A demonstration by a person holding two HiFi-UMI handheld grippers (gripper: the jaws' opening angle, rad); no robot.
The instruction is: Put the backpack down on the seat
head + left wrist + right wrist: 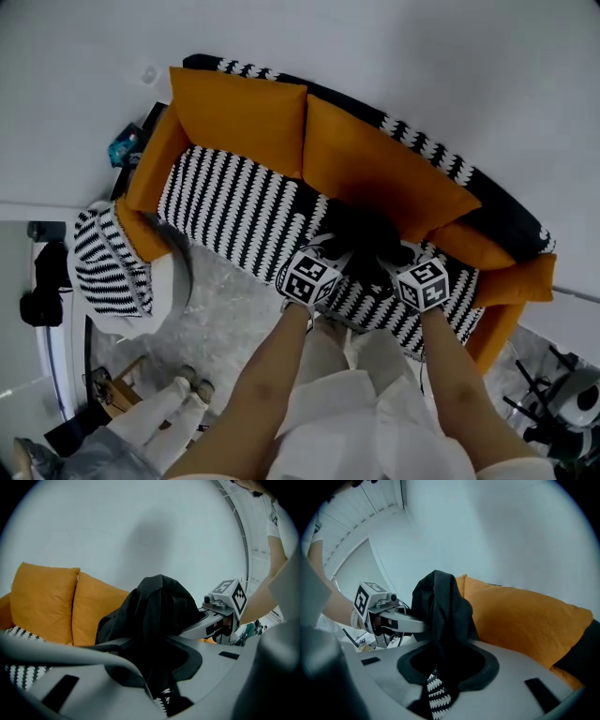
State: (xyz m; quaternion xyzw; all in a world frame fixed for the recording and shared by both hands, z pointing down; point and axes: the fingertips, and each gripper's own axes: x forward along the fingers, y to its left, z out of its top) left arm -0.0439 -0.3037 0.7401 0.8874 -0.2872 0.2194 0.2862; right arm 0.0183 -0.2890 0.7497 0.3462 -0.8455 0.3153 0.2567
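Backpack (361, 234): black, resting on striped seat (225, 202), against orange cushions (375, 164)
Left gripper (152, 641): jaws slightly apart, backpack fabric between them; angled forward and down
Right gripper (440, 641): jaws partly apart, fabric between them; angled forward and down
Forearms (272, 375): bare, stretched forward side by side, grippers near each other

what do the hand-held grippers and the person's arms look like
The left hand-held gripper and the right hand-held gripper are light grey with broad jaws lined in black padding; each carries a white cube of black square markers. The forearms are unsleeved; the person wears white clothing.
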